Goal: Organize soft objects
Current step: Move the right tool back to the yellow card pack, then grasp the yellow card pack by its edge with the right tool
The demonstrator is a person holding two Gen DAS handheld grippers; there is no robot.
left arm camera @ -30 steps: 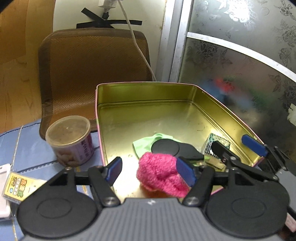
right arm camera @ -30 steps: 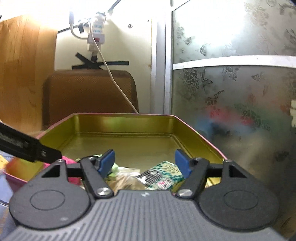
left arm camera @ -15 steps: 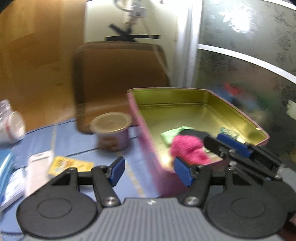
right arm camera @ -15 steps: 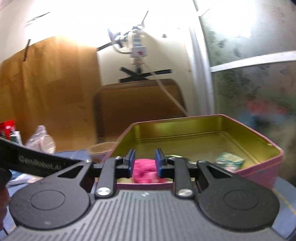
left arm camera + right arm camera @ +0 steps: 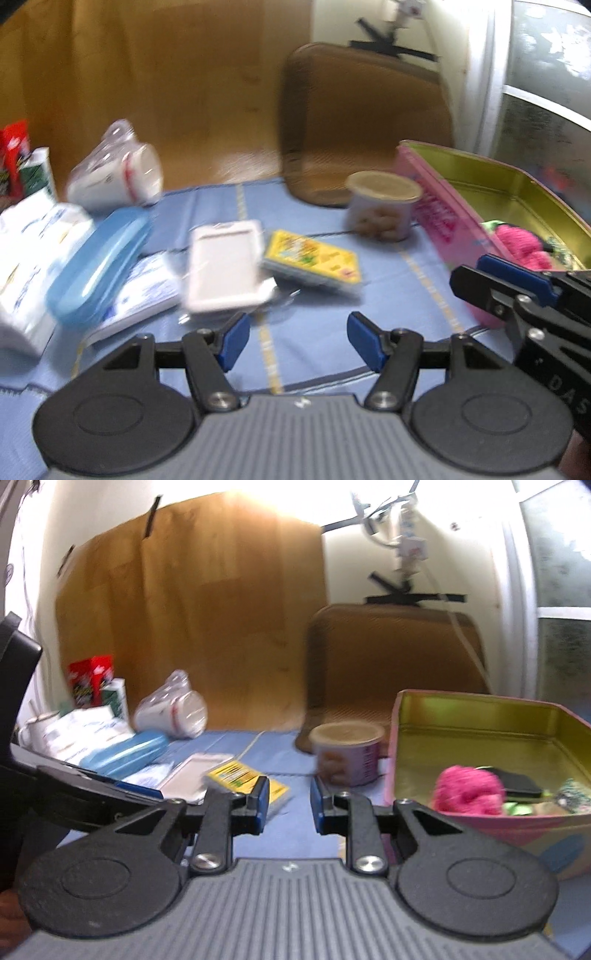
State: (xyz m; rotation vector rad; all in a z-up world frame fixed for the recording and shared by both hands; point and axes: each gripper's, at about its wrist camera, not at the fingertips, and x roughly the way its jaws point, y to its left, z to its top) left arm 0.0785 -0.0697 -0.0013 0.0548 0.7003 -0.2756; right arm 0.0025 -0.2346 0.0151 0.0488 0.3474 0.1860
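One pink sock (image 5: 467, 789) lies in the one tin (image 5: 476, 701), right of the right gripper (image 5: 287, 805), whose fingers have just closed to a narrow gap, empty. The left gripper (image 5: 295, 341) has its fingers apart, empty, over bare blue bench (image 5: 314, 332); one yellow pack (image 5: 314, 258) and one white case (image 5: 223, 269) lie just ahead.

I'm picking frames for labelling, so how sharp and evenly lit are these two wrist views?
Left wrist view: motion blur smears the white tray and yellow packet; the left claw stays sharp. Right wrist view: softer blur on the snack cup, blown-out glare along the top wall, and fisheye bending of the pink tin.
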